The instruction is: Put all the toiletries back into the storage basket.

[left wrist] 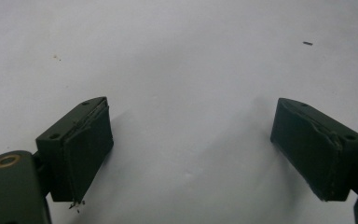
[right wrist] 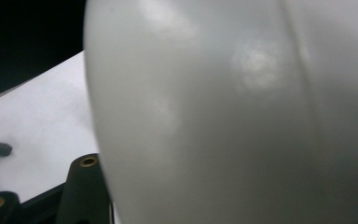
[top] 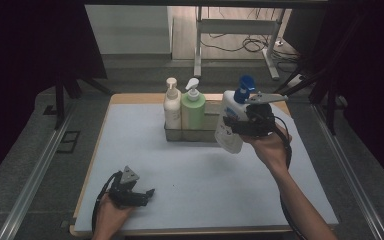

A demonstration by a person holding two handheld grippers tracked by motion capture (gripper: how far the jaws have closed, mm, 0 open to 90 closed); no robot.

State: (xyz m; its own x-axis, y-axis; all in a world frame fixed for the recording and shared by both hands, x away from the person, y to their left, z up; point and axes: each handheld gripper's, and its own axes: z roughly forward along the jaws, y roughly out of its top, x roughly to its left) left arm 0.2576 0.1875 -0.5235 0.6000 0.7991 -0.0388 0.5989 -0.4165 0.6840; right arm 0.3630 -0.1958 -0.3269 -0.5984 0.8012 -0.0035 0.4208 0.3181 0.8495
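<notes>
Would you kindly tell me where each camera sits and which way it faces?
High view: above the person's side, looking forward and down on the table; both forearms show.
Left gripper view: on the left gripper, facing the mat; its jaws stand open.
Right gripper view: on the right gripper, facing the white bottle it clamps.
Shared: the high view also shows that bottle, lifted beside the rack.

My right gripper holds the blue-capped white pump bottle tilted above the pale blue mat, beside the metal rack.
</notes>
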